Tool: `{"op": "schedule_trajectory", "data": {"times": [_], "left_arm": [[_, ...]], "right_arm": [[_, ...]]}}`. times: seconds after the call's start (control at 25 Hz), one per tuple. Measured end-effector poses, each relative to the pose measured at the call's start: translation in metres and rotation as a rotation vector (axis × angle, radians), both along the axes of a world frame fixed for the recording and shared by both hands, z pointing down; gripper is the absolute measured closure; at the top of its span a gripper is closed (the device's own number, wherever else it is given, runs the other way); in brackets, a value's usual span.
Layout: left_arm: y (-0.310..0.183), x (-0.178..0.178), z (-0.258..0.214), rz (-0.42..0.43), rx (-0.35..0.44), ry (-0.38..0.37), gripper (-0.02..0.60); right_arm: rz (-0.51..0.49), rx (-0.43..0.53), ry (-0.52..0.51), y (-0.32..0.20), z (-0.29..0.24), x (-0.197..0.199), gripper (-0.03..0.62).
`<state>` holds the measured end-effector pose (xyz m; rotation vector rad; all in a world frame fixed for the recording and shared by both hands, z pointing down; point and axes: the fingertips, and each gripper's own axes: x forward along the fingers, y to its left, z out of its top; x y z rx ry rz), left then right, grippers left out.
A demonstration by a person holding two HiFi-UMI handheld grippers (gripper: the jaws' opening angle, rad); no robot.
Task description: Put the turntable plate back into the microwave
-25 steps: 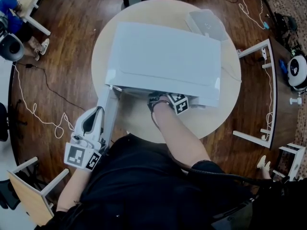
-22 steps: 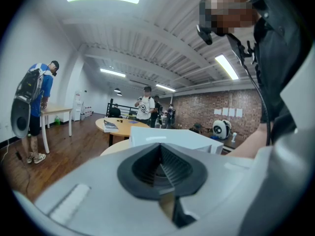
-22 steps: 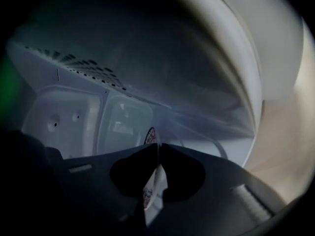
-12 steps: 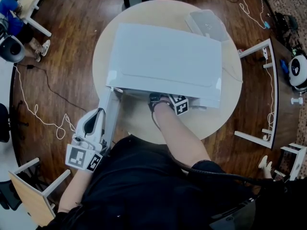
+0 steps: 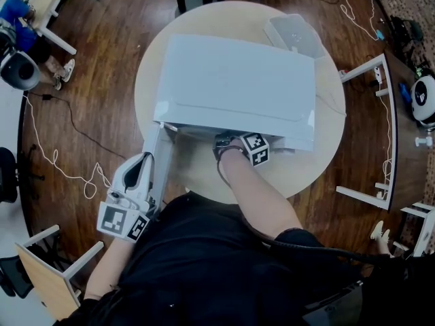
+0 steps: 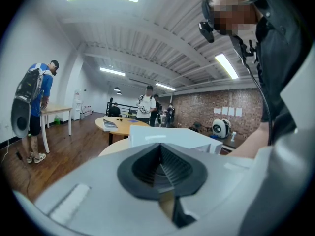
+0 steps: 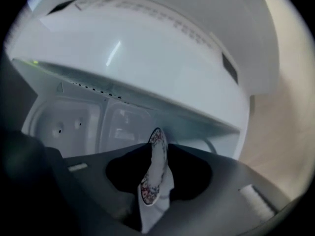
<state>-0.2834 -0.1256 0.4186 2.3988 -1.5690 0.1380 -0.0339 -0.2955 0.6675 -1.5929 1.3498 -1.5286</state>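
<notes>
A white microwave stands on a round table, its door swung open to the left. My right gripper reaches into the cavity; in the head view only its marker cube shows. Its jaws have just been opening and now stand open. The plate, white with a patterned rim, stands edge-on between them with dark gaps on both sides. My left gripper waits beside the door's outer edge, shut with nothing seen in it.
A pale flat box lies at the table's back right. White frames stand on the floor at right, and a cable trails at left. Several people and another round table are farther off in the room.
The right gripper's marker cube has rolled slightly at the microwave's mouth. The left gripper and the door have stayed put.
</notes>
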Motion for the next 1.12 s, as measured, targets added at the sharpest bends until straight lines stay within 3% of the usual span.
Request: {"op": "schedule_trajectory", "data": {"times": [0.24,0.84,1.12], "left_arm": [[0.001,0.007,0.0,0.014,0.007,-0.004,0.578],[0.005,0.016,-0.007,0.028,0.032,0.001,0.578],[-0.001,0.038,-0.005,0.077,0.049,0.016,0.578]], "right_arm": [[-0.03,0.018,0.006,0.008,-0.001,0.0,0.454],[-0.153,0.009,0.056,0.033,-0.004,-0.014,0.448],[-0.315,0.052,0.154,0.05,-0.026,-0.025,0.45]]}}
